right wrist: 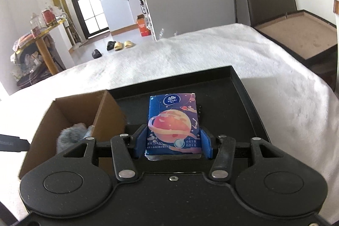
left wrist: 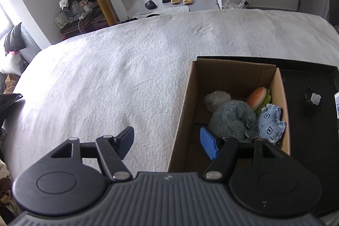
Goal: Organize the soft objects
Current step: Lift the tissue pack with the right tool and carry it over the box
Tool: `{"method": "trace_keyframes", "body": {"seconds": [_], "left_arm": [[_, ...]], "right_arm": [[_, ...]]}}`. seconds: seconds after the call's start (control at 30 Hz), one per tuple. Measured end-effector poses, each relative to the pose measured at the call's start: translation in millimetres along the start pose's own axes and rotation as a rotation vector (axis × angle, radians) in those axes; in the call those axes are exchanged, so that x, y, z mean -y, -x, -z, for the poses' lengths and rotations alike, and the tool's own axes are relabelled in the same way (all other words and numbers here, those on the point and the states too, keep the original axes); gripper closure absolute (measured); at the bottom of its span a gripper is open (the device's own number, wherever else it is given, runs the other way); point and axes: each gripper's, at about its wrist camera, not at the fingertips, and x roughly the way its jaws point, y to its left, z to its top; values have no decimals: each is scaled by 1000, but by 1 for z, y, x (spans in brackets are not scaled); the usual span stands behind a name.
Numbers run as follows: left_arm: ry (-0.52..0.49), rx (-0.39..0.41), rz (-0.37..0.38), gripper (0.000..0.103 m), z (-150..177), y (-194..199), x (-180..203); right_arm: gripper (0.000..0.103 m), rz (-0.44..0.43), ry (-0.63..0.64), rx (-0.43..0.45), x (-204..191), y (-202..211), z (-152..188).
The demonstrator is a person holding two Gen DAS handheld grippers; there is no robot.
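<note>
Right gripper: jaws closed on the tissue pack, one blue pad on each long side — a grip across the narrow width that keeps the soft pack flat and steady.
Tissue pack: held above the black tray, just right of the cardboard box; it looks clear of the tray floor, though the view from behind makes that hard to confirm.
Left gripper: jaws wide open and holding nothing, poised over the box's near left wall, one pad outside the box and one inside.
Cardboard box: stands on the tray's left part, on the white bed cover; open top, so things can be dropped in from above.
Box contents: grey plush toy, burger toy, blue denim piece and a pale crumpled lump, crowded toward the right wall.
Step in hand: probably carrying the pack left to the box — room remains along its left side.
</note>
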Motion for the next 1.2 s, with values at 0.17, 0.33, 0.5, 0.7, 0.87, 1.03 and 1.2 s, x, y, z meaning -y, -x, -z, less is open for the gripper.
{"method": "trace_keyframes", "body": {"seconds": [0.17, 0.33, 0.5, 0.7, 0.87, 1.03, 1.2], "left_arm": [[13, 9, 19, 36, 1, 8, -8], [32, 5, 41, 36, 6, 12, -16], [55, 0, 74, 36, 10, 12, -26], [81, -6, 122, 36, 17, 7, -33], [105, -9, 162, 36, 23, 2, -39], [122, -12, 206, 39, 28, -3, -45], [152, -20, 246, 41, 32, -10, -53]], "right_arm": [[53, -17, 12, 24, -10, 14, -6], [53, -29, 34, 42, -24, 24, -10], [53, -37, 58, 45, -36, 29, -12], [53, -44, 90, 51, -51, 33, -12], [53, -47, 117, 44, -62, 35, -7], [53, -56, 137, 38, -74, 36, -6], [53, -67, 159, 30, -85, 35, -2]]}}
